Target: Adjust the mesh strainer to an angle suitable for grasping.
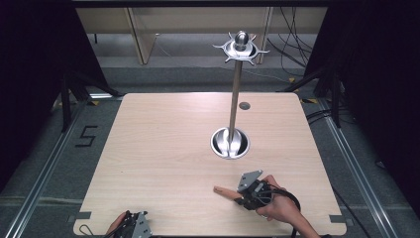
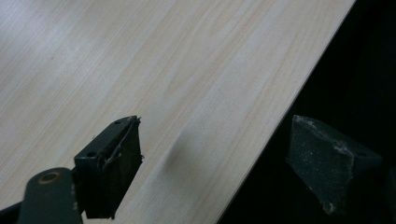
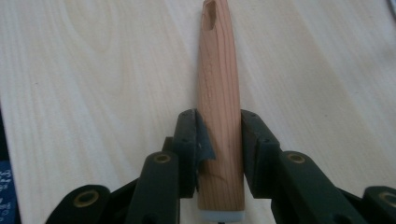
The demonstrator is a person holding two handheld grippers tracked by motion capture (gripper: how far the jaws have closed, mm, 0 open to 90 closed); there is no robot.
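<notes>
Clearly, the reddish-brown tapered wooden handle [image 3: 219, 102] lies flat on the pale wooden table [image 1: 163, 148], with straight grain along its length, a slanted slot cut near its narrow far tip and a whitish cap at its wide near end. The right gripper [image 3: 218, 140] has its two black jaws pressed against the handle's sides near the wide end. In the high view the handle [image 1: 224, 191] rests just nearer the person than the round metal base of the tall steel stand [image 1: 231, 142], pointing left from the right gripper [image 1: 242, 199]. The left gripper [image 2: 210, 158], well left of the stand at the table's near edge, has its jaws spread wide apart over bare wood.
</notes>
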